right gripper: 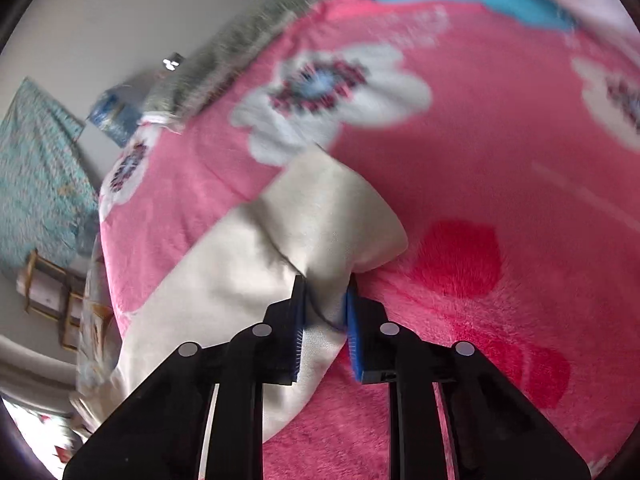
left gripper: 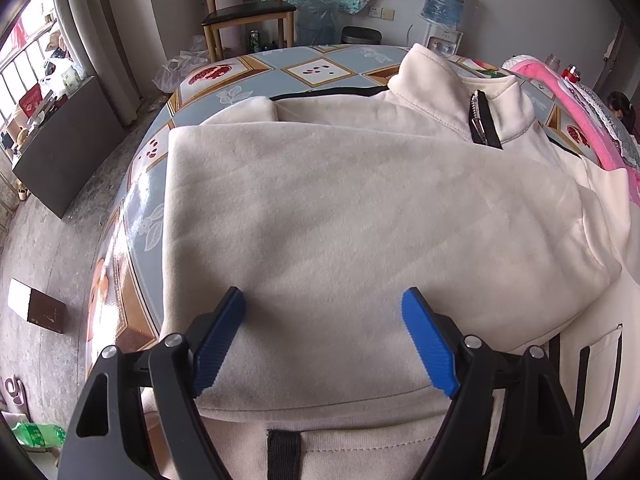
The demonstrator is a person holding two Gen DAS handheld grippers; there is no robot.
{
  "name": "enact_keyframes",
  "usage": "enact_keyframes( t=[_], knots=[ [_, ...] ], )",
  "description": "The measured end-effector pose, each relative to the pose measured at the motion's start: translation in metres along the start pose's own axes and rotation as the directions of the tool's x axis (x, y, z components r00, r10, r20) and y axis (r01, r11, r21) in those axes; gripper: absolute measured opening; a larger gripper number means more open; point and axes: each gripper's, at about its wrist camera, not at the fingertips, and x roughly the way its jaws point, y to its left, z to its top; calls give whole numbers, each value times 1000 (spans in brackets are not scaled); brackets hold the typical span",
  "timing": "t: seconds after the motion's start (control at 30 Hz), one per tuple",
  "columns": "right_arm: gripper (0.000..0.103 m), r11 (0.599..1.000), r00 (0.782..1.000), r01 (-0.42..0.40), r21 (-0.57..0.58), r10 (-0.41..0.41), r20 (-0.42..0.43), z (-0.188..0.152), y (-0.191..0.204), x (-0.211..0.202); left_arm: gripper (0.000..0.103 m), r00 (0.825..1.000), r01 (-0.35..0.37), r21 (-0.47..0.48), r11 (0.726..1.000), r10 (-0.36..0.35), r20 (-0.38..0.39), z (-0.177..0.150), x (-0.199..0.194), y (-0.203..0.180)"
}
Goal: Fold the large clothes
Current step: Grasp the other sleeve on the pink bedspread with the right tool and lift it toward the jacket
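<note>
The cream jacket (left gripper: 340,184) lies across the patterned tabletop (left gripper: 224,80), filling the middle of the left wrist view, its collar and zip at the upper right of the frame and one sleeve already laid over the body; the left tool (left gripper: 322,340) hangs over the lower hem at the bottom centre, its blue pads spread wide with nothing between them, touching no cloth that can be made out. The step in hand looks to be the second sleeve; in the right wrist view the right tool (right gripper: 326,312), at the lower centre, is pinched on the cream sleeve end (right gripper: 320,216), fabric bunched between the pads, while the cuff rests on a pink flowered blanket (right gripper: 480,160) that fills the right of the frame.

The next move, as I judge it, calls for carrying that sleeve back over the body of the jacket without dragging the rest askew; the spread left tool could steady the hem meanwhile.

The left view alone shows the jacket whole and how far the fold has got; the right view alone shows the grip itself, though blur softens its upper half.
</note>
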Motion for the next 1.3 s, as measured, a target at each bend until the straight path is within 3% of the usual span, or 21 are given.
enact_keyframes(
  t=[0.13, 0.27, 0.37, 0.53, 0.7, 0.8, 0.9, 1.03, 1.17, 1.27, 1.3],
  knots=[
    [17, 990, 993, -14, -140, 30, 114, -5, 40, -43, 79, 1000, 0, 1, 1000, 0, 0, 0, 0, 0],
    [16, 957, 971, -119, -265, 168, 172, -14, 96, -93, 79, 1000, 4, 1, 1000, -4, 1, 1, 0, 0],
    [15, 906, 940, -200, -373, 285, 188, -26, 143, -131, 79, 1000, 15, -8, 1000, -15, 3, 2, 0, 3],
    [14, 768, 860, -382, -515, 500, 107, -62, 219, -184, 79, 999, 33, -34, 999, -33, 4, 2, -8, 9],
    [13, 587, 766, -555, -590, 638, -87, -115, 294, -202, 79, 998, 67, -60, 996, -66, 19, -2, -19, 17],
    [13, 519, 742, -601, -608, 646, -182, -151, 328, -189, 71, 996, 92, -78, 993, -91, 14, -7, -23, 24],
    [13, 480, 725, -655, -583, 618, -305, -196, 354, -155, 62, 994, 108, -85, 990, -107, 10, -13, -27, 30],
    [13, 462, 751, -649, -605, 514, -414, -273, 380, -110, 48, 990, 139, -92, 986, -139, 8, -20, -30, 38],
    [15, 467, 753, -658, -591, 374, -542, -349, 382, -59, 32, 983, 181, -93, 979, -180, 16, -22, -37, 47],
    [24, 483, 723, -678, -555, 301, -622, -380, 372, -38, 26, 974, 227, -91, 970, -225, 31, -21, -45, 51],
    [32, 489, 715, -683, -543, 294, -634, -383, 367, -35, 26, 969, 246, -89, 965, -244, 35, -21, -48, 50]
  ],
)
